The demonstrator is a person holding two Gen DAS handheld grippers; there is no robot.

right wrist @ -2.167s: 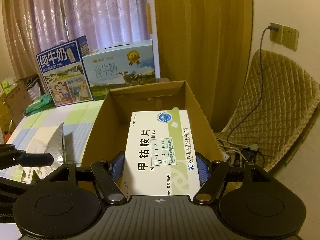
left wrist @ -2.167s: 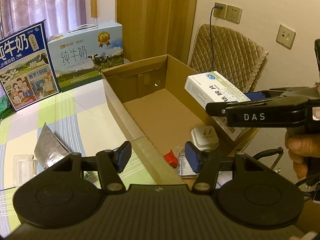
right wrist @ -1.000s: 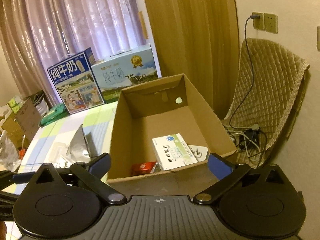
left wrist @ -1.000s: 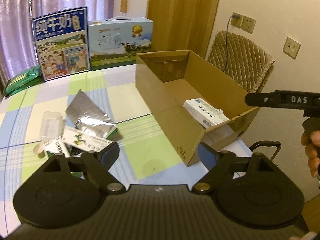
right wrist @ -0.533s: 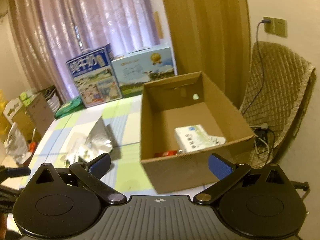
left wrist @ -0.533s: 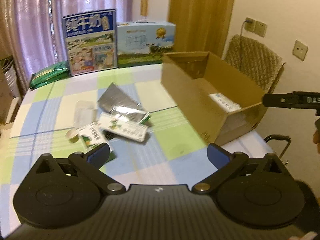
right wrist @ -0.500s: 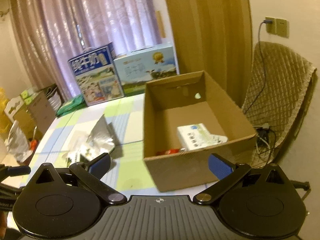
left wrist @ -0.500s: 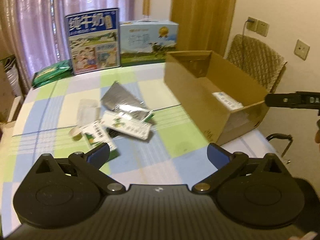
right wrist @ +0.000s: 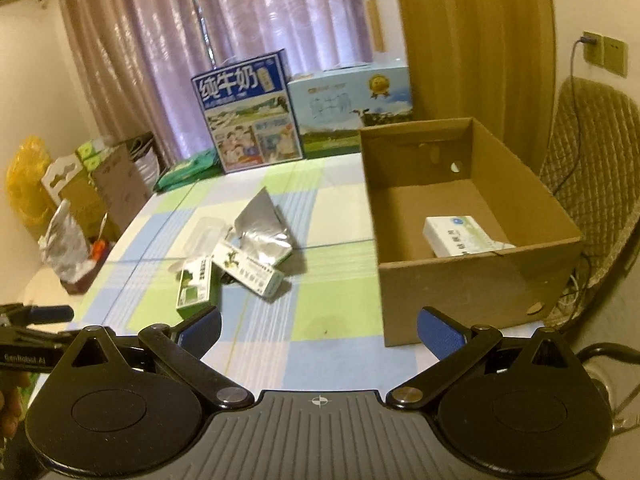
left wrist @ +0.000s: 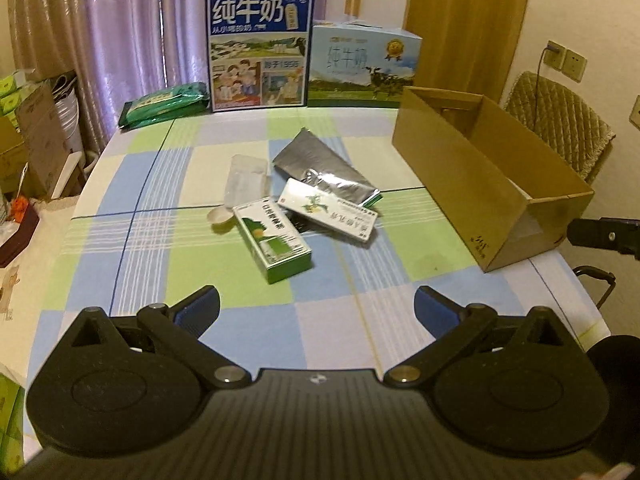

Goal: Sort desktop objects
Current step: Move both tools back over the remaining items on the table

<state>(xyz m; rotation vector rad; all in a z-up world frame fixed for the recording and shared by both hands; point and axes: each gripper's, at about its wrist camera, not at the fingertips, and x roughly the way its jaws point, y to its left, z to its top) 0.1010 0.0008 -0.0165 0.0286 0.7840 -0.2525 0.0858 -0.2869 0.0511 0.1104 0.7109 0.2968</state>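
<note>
Both the left gripper (left wrist: 316,306) and right gripper (right wrist: 320,328) hung over the desk (left wrist: 200,280) with fingers spread wide, holding nothing. White medicine box (right wrist: 458,236) sat inside the cardboard box (right wrist: 480,280); green box (left wrist: 274,238), another white box (left wrist: 330,212) and foil pouch (left wrist: 324,172) lay mid-desk.

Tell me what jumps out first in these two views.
The open cardboard box at the table's right edge, with a white medicine box inside. Mid-table lies a loose pile: a green carton, a white carton and a silver foil pouch.
</note>
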